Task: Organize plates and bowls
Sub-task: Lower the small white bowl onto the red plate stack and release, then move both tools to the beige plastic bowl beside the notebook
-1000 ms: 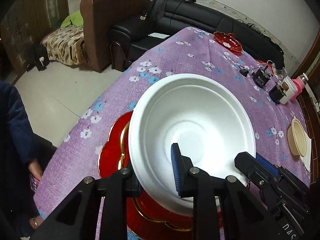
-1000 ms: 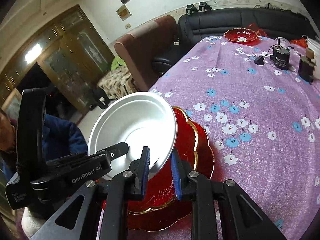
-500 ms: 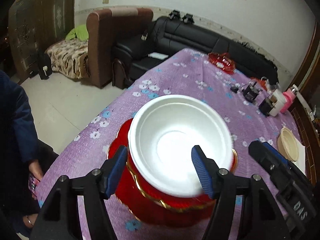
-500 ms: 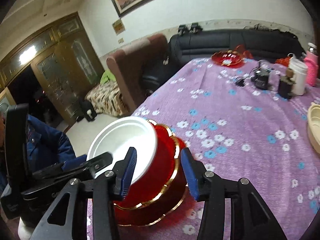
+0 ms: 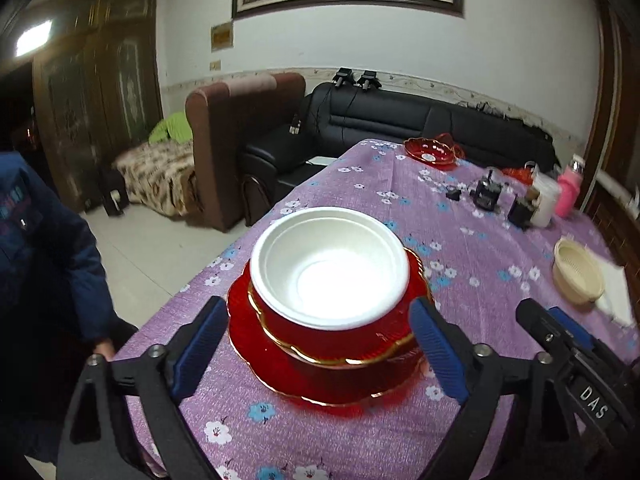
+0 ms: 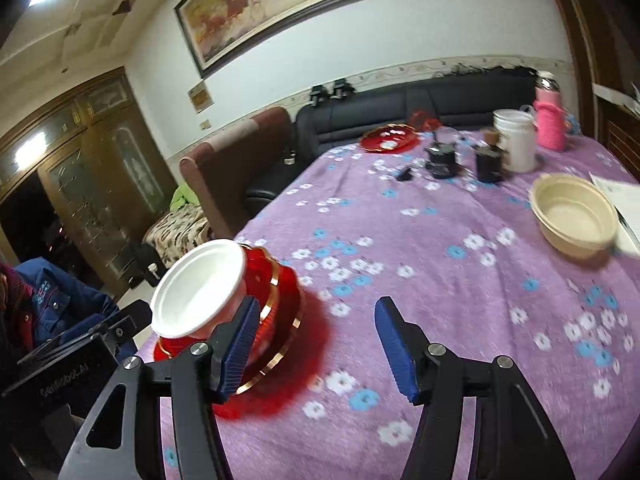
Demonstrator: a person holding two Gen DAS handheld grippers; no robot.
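Note:
A white bowl [image 5: 328, 264] sits nested in a red gold-rimmed bowl [image 5: 340, 334], which rests on a red plate [image 5: 256, 344] near the table's front left edge. My left gripper [image 5: 320, 352] hangs just in front of the stack, its jaws opening wide with nothing pinched. In the right wrist view the white bowl [image 6: 200, 288] and red bowl [image 6: 276, 300] stand at the lower left. My right gripper [image 6: 316, 352] is beside them, jaws opening, empty. A cream bowl [image 6: 572, 216] sits at the right. A red dish [image 6: 388, 138] lies at the far end.
The table wears a purple floral cloth [image 5: 460, 248]. Small dark devices [image 6: 442, 158], a white container [image 6: 516, 140] and a pink bottle [image 6: 552, 120] stand at the back right. White paper [image 6: 616, 196] lies beside the cream bowl. A person in a blue jacket [image 5: 36, 240] sits left.
Both grippers let go of the white bowl's rim, opened wide and drew back from the stack. The bowl stays nested in the red bowl.

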